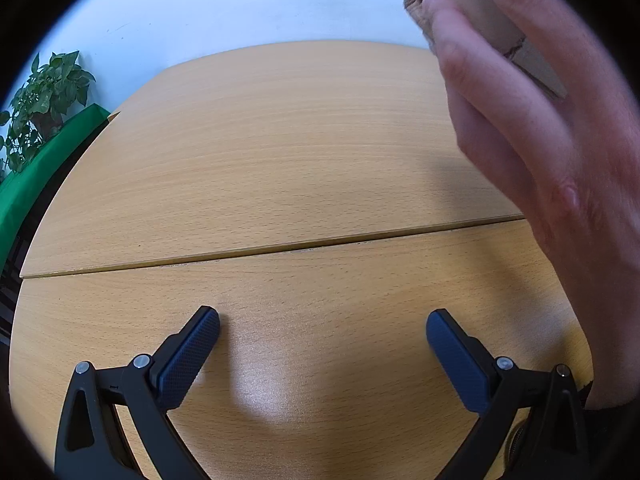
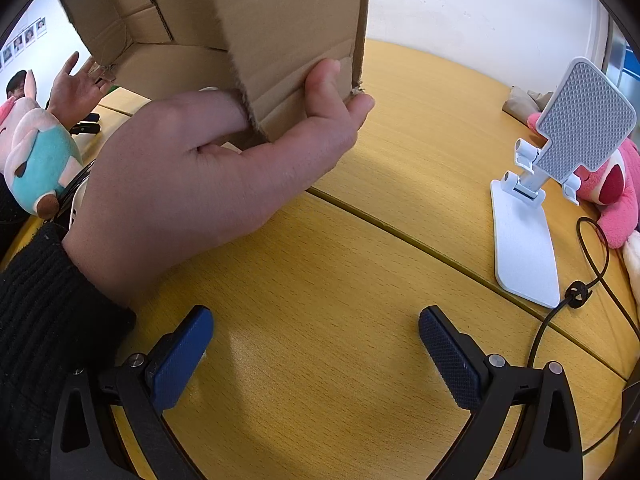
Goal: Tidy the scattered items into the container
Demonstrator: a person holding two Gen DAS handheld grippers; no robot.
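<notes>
Cardboard box (image 2: 256, 40), the container for this tidy-up, hung above the wooden table (image 2: 320, 280), pinched at a lower corner by a bare hand (image 2: 208, 184) in a black sleeve; a second hand (image 1: 532, 140) steadied another edge of the box (image 1: 472, 12) in the left view. Both sets of tongs stood wide apart and empty, the left tongs (image 1: 323, 334) over bare tabletop, the right tongs (image 2: 316, 334) likewise holding nothing. Scattered items waited at the margins: a pink plush (image 2: 608, 184) at the far right beside a white phone stand (image 2: 528, 240) and a black cable (image 2: 576, 292), and a pig plush in a teal shirt (image 2: 36, 156) at the left. The soft toys looked light and squashy, likely best taken across the body, where the filling would give without slipping. The stand seemed rigid and smooth, its hinged neck the surest hold. The cable, limp, would probably trail unless gripped near its toggle. The box appeared light but floppy at its flaps.
</notes>
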